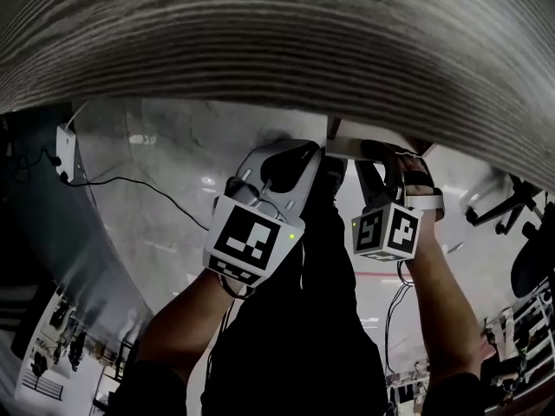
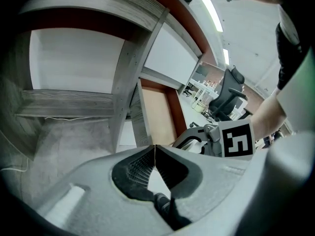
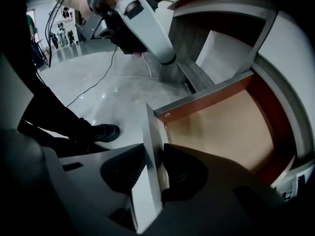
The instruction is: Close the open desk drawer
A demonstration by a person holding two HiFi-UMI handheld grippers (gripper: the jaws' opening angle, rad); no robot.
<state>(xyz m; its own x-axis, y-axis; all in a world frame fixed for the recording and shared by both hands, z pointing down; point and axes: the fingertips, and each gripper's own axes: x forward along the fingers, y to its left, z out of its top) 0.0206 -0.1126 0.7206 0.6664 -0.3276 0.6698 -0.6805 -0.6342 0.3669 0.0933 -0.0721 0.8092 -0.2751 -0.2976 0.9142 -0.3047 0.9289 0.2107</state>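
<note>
The open drawer (image 3: 221,127) juts out from under the grey wooden desk (image 1: 277,42), with a pale wood bottom and red-brown side walls. Its grey front panel (image 3: 151,127) stands edge-on between the jaws of my right gripper (image 3: 152,154), and both pads lie against it. In the head view the right gripper (image 1: 381,159) reaches up to the drawer front (image 1: 355,148) just below the desk edge. My left gripper (image 2: 154,146) is shut with nothing in it and hangs left of the drawer (image 2: 157,114), apart from it. In the head view the left gripper (image 1: 299,150) is beside the right one.
A diagonal desk brace (image 2: 125,82) and a white back panel (image 2: 74,58) are under the desk. A black cable (image 1: 147,185) trails over the glossy floor. Office chairs (image 2: 229,95) stand to the right. The person's dark trousers (image 1: 303,319) and shoe (image 3: 101,131) are below the grippers.
</note>
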